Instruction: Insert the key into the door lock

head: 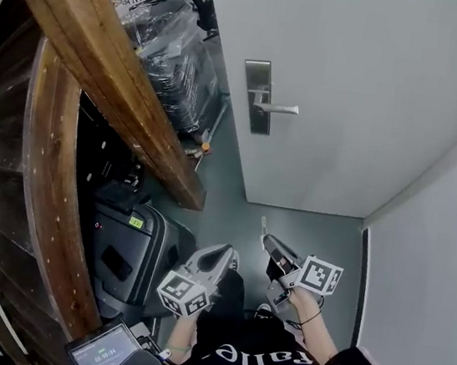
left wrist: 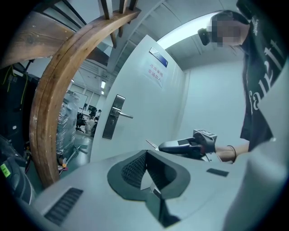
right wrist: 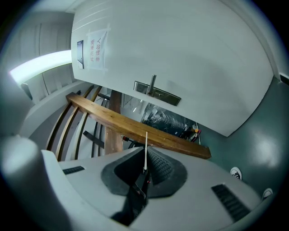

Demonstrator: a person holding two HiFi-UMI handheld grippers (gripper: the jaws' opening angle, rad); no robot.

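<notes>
Key (right wrist: 146, 144) is pinched in the right gripper (head: 269, 242). Jaws are closed on the bow end and the thin blade sticks straight out ahead of the fingertips. That makes sense, since the blade has to lead into the lock with the gripper body trailing behind it.

Door lock (head: 258, 97) is a tall metal plate on the white door (head: 353, 77), far side of the scene, with the lever handle (head: 276, 107) pointing right. Key is well apart from it, held low and near the person's body over the grey floor (head: 291, 216). I can't make out the keyhole on the plate at this range.

In the right gripper view the blade lines up roughly toward the plate, so this looks like the aiming and approach stage. Insertion hasn't started.

Left gripper (left wrist: 146, 173) has its jaws together with nothing between them. It sits beside the right one on the near left, doing no work. My guess is it's parked to stay out of the approach path.

Wooden handrail (head: 102, 58) runs along the left. It's clear of the line from key to lock.

Next move needs a long reach forward and up, then fine alignment of the blade with the slot. The grip is only at the bow, so the key could twist in the pads on contact.
</notes>
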